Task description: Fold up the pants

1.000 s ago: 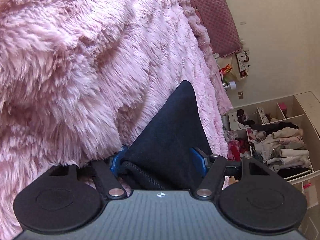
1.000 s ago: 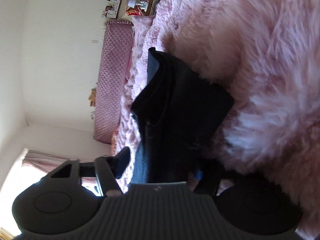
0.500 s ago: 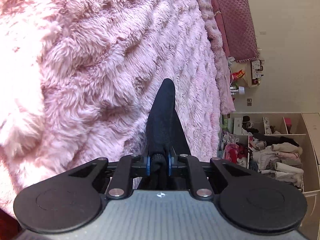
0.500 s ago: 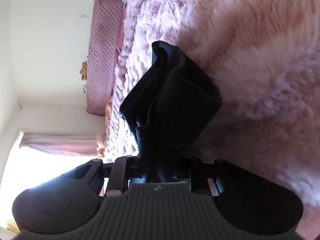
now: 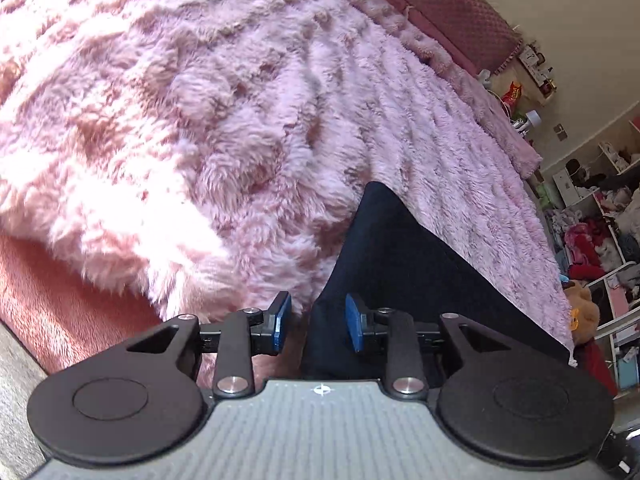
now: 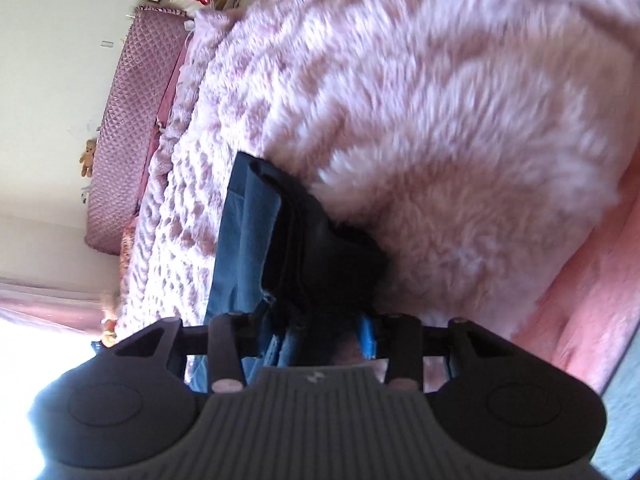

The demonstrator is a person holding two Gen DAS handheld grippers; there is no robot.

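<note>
The dark navy pants [image 5: 420, 272] lie folded on the fluffy pink blanket [image 5: 240, 120]. In the left wrist view their near edge runs between the blue pads of my left gripper [image 5: 318, 324]. Its jaws are opening; the left pad stands clear of the cloth. In the right wrist view the pants [image 6: 312, 248] show as a stack of dark folds with a lighter blue layer on the left. My right gripper [image 6: 314, 336] straddles their near end, its jaws opening. A gap shows beside the right pad [image 6: 368, 336]; cloth partly hides the left finger.
A quilted mauve headboard [image 5: 452, 12] closes the far end of the bed. White shelves full of clothes [image 5: 600, 220] and a teddy bear [image 5: 580, 312] stand to the right. The bed's near edge shows a pink sheet [image 5: 60, 300]. A bright window [image 6: 24, 340] glares low left.
Half a second ago both grippers were pinched shut on the pants. Now both sets of jaws have parted and the cloth lies loose between them. Both cameras have risen and drawn back.
</note>
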